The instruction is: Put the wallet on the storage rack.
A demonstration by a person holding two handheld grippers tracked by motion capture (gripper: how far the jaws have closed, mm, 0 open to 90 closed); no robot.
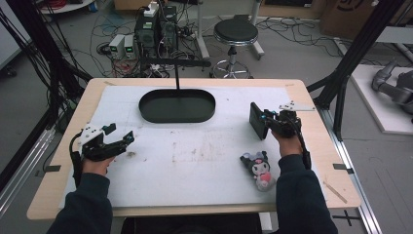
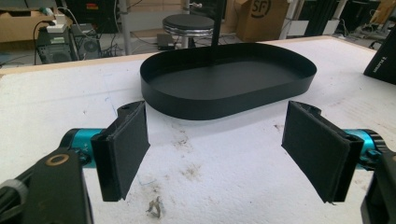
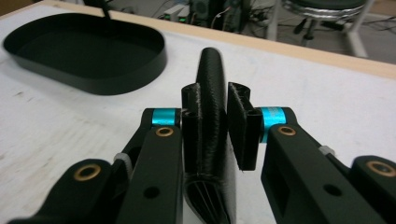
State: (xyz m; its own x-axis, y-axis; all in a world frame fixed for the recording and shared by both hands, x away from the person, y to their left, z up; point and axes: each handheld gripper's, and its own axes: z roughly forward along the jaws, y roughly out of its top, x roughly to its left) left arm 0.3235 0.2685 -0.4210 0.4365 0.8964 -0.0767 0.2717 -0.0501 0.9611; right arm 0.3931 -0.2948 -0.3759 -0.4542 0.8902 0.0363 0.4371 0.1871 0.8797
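A flat black wallet [image 1: 256, 120] stands on edge above the tabletop's [image 1: 195, 161] right side, pinched between the jaws of the right claw [image 3: 214, 126]. The left claw [image 2: 217, 149] hovers spread wide at the left, aimed toward the black oval tray [image 1: 177, 106]. A plush toy [image 1: 258, 169] lies beside the right forearm.

**Black wallet held upright, tray empty, plush on the mat**

A flat black wallet-like case [image 1: 256, 120] with a textured surface stood on edge, clamped in the right gripper [image 3: 215, 122] above the right side of the white mat. An oval black tray [image 1: 177, 105] with a low wall lay empty at the far middle of the table. A small plush doll [image 1: 258, 168], black-haired with a pink front, lay on its back near the front right, just beside the right forearm.
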